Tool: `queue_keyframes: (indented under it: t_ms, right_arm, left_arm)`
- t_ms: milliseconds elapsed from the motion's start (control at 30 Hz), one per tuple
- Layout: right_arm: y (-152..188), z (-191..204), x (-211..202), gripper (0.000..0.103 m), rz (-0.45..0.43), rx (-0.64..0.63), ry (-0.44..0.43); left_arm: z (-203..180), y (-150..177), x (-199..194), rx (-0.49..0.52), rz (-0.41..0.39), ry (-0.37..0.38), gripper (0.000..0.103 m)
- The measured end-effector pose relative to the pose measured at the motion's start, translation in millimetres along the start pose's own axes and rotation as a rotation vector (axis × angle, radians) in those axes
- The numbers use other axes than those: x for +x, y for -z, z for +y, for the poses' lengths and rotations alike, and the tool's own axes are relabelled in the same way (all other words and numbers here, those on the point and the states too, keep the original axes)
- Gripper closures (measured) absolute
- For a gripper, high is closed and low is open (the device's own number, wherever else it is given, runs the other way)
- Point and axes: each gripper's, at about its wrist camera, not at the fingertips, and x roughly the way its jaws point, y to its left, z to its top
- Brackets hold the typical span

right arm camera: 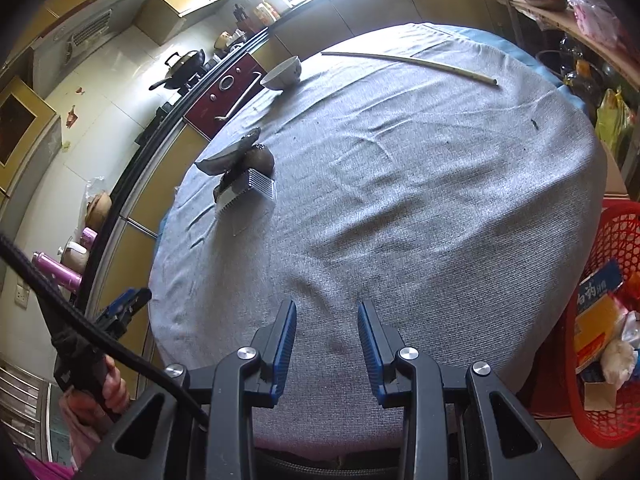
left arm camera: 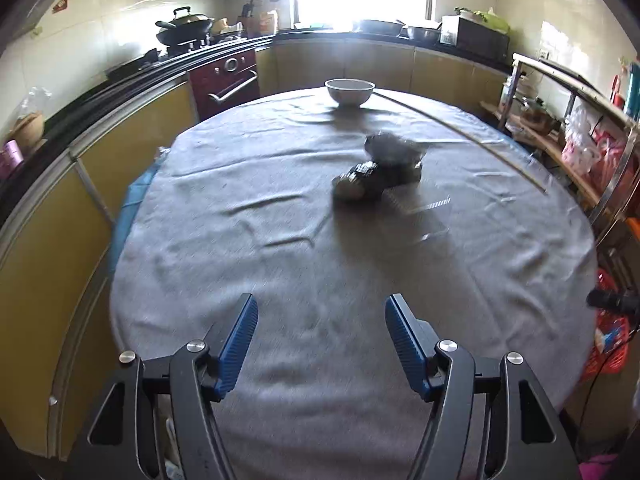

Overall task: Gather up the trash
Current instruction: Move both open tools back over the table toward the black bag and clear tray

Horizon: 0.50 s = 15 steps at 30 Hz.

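Note:
A clump of trash (left arm camera: 380,168), a dark crumpled wrapper on a ribbed clear plastic tray, lies on the grey-clothed round table (left arm camera: 280,240). It also shows in the right wrist view (right arm camera: 244,172) at the table's left side. My left gripper (left arm camera: 320,320) is open and empty above the near part of the table, well short of the trash. My right gripper (right arm camera: 326,320) is open and empty over the near edge. A red mesh basket (right arm camera: 612,320) beside the table at the right holds several pieces of packaging.
A white bowl (left arm camera: 349,91) stands at the table's far edge, also in the right wrist view (right arm camera: 283,73). A long pale stick (right arm camera: 408,62) lies across the far right. Kitchen counters with a stove ring the table; a shelf rack (left arm camera: 568,120) stands at the right.

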Motion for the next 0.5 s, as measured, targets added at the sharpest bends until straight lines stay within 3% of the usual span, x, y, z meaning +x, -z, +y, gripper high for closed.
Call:
queue_keyframes:
  t_ms: [267, 500]
  right_arm:
    - [2, -11, 2, 0.068, 0.0, 0.027, -0.011]
    - [3, -29, 0, 0.068, -0.006, 0.072, -0.016]
  left_arm:
    - [-6, -49, 41, -0.032, 0.02, 0.149, 0.036]
    - [-21, -85, 97, -0.091, 0.097, 0.288, 0.036]
